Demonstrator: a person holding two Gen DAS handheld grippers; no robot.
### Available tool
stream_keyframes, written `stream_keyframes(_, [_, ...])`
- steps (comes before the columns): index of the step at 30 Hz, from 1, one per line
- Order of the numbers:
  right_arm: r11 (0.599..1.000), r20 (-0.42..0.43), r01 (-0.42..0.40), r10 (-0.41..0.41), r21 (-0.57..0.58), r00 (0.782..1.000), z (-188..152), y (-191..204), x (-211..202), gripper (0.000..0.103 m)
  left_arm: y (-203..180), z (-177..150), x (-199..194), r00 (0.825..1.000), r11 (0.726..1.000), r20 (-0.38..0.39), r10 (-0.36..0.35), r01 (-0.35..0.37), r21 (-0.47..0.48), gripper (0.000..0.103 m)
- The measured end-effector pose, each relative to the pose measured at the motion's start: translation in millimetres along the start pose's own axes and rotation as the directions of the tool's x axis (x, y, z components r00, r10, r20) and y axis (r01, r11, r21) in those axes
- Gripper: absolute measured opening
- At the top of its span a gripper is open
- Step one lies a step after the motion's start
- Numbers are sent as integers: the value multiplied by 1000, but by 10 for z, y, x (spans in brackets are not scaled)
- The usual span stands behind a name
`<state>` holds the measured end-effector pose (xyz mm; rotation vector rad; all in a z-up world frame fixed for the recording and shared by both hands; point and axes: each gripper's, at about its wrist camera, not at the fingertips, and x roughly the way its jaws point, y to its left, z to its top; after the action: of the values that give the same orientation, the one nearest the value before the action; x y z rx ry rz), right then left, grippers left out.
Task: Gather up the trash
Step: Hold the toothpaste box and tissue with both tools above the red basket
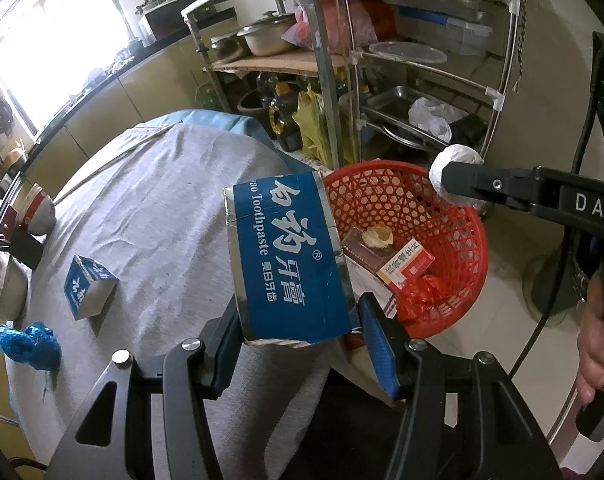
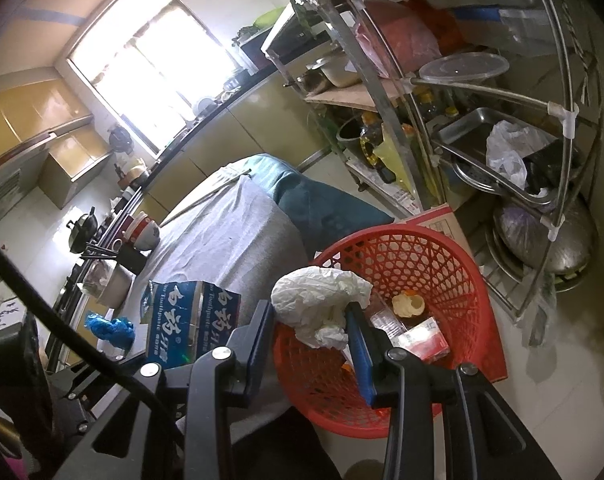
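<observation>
My left gripper is shut on a blue toothpaste box and holds it at the table's edge, beside the red mesh basket. My right gripper is shut on a crumpled white tissue and holds it over the basket's near rim. It also shows in the left wrist view above the basket. The basket holds a red-and-white carton, a red wrapper and a food scrap. A small blue box and a crumpled blue plastic piece lie on the grey tablecloth.
A steel shelf rack with pots, trays and bags stands behind the basket. Bowls and a chopstick holder stand at the table's left edge. A kitchen counter and a window lie beyond.
</observation>
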<state>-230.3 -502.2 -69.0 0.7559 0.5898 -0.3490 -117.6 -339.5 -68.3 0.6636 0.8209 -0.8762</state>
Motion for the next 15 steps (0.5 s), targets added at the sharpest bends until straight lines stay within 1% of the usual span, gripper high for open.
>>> stream_keyframes(7, [1000, -5, 7, -7, 15, 1000, -15, -63, 22, 40, -18, -1, 78, 1000, 1000, -25, -16, 16, 1, 58])
stream_keyframes(15, [999, -8, 11, -11, 35, 1000, -26, -153, 28, 40, -76, 11, 123, 999, 1000, -38, -16, 17, 18, 58])
